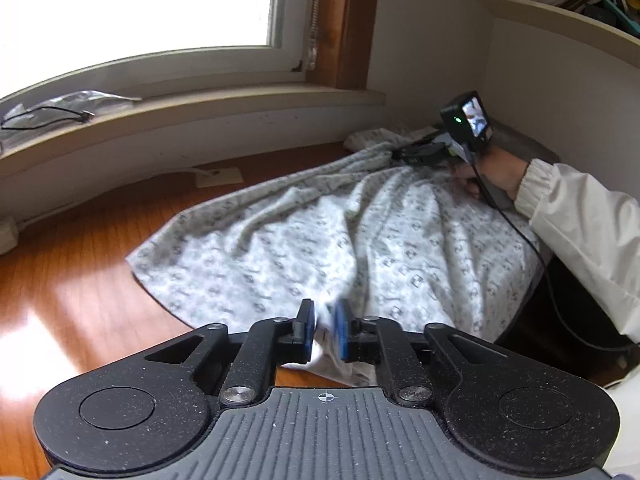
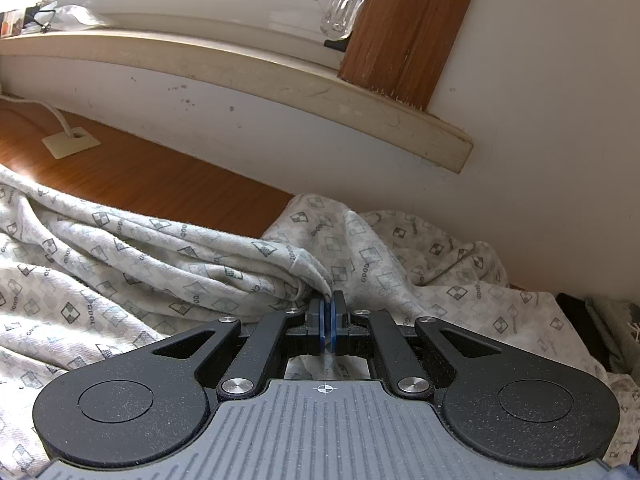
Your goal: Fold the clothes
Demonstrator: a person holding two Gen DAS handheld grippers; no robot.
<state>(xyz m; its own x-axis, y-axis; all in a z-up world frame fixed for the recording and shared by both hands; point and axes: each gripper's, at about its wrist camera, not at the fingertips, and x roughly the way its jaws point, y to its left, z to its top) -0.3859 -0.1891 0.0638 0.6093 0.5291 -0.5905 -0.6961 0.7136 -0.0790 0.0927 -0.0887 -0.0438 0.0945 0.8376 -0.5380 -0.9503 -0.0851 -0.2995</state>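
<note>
Item: patterned grey-white garment, spread in loose folds over a wooden counter below a window sill, its far end bunched against the wall.

Left gripper: blue pads stand slightly apart, with a near edge of the cloth drawn up between them. The pads are blurred, so whether they press on the cloth cannot be told.

Right gripper: closed almost fully, with a ridge of the garment pinched between the pads at the far end. In the left view it is seen gripped by a hand in a pale sleeve.

Risks judged:
1. The near edge may slip from the left gripper if pulled, since its hold looks loose.
2. More than 1 layer may be pinched on the right, so the fold may come out crooked.
3. A trailing cable lies across the cloth and may be caught in a fold.
4. Deep creases between the 2 holds may be pressed in if the cloth is not drawn taut.
</note>
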